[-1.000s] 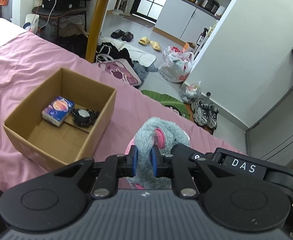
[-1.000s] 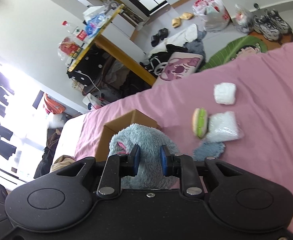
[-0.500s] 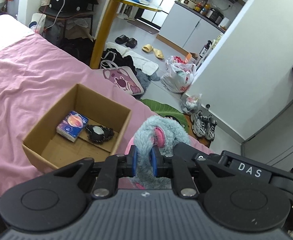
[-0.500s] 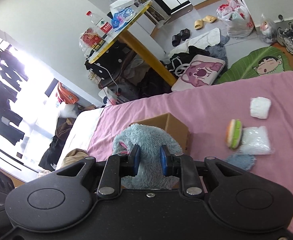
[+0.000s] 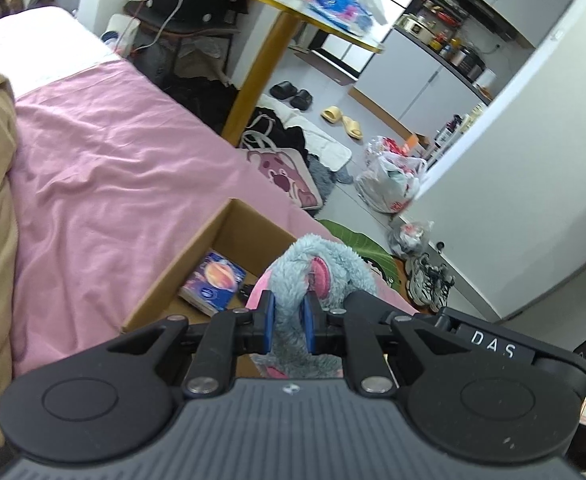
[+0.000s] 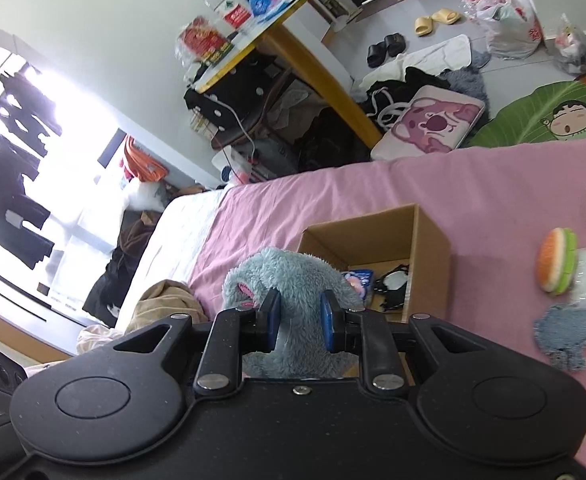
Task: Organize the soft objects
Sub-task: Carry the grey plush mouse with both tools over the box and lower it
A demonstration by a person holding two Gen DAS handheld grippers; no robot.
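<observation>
Both claws, left (image 5: 287, 322) and right (image 6: 300, 322), still pinching the blue plush toy (image 6: 293, 280), now carried closer over the cardboard box (image 6: 433, 240).

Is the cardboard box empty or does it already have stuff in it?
Not empty: the open cardboard box already holds a tissue pack and a black-and-white item.

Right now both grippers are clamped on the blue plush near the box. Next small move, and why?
Probably carry it a little further over the cardboard box and lower it, both grips kept. The left gripper and right gripper each pinch the blue plush, which hangs at the box's near edge, not inside. The tissue pack leaves floor space beside it.
</observation>
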